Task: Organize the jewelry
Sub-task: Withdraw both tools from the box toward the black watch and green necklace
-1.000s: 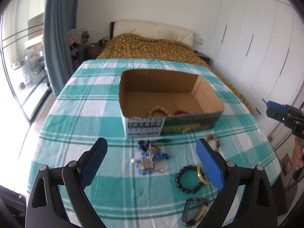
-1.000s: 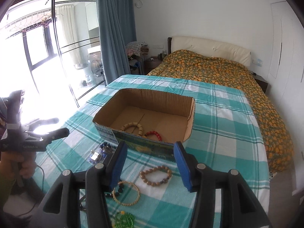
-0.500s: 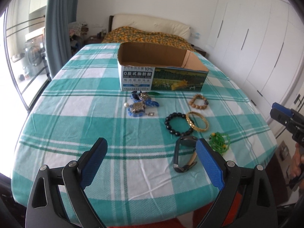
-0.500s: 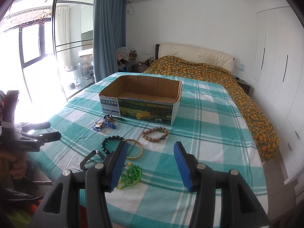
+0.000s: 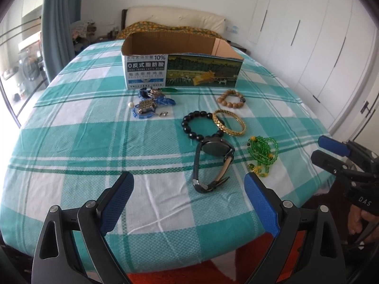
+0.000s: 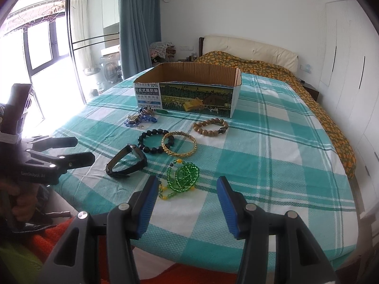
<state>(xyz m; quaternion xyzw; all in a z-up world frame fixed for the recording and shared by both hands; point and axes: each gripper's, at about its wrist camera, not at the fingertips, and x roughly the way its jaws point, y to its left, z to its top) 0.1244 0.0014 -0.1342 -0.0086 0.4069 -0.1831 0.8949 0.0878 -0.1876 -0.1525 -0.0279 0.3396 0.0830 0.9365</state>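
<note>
1. Both grippers, left gripper [image 5: 188, 189] and right gripper [image 6: 186, 193], hover fingers spread and empty at the worktop's [image 5: 71, 146] near edge.
2. Loose jewelry, including a green bead necklace [image 6: 183, 177] and watch [image 5: 212, 163], lies mid-worktop before the cardboard box [image 5: 181, 71].
3. Likely step: picking the next piece; the nearest beads call for a low, centred pinch.

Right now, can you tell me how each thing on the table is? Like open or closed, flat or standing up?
Cardboard box: upright, top open.
Watch: strap fastened in a loop, lying on its side.
Black bead bracelet: flat, touching the gold bangle.
Gold bangle: lying flat.
Wooden bead bracelet: flat, alone.
Green bead necklace: bunched in a heap.
Blue jewelry pile: tangled.
Left gripper: open, empty.
Right gripper: open, empty.
</note>
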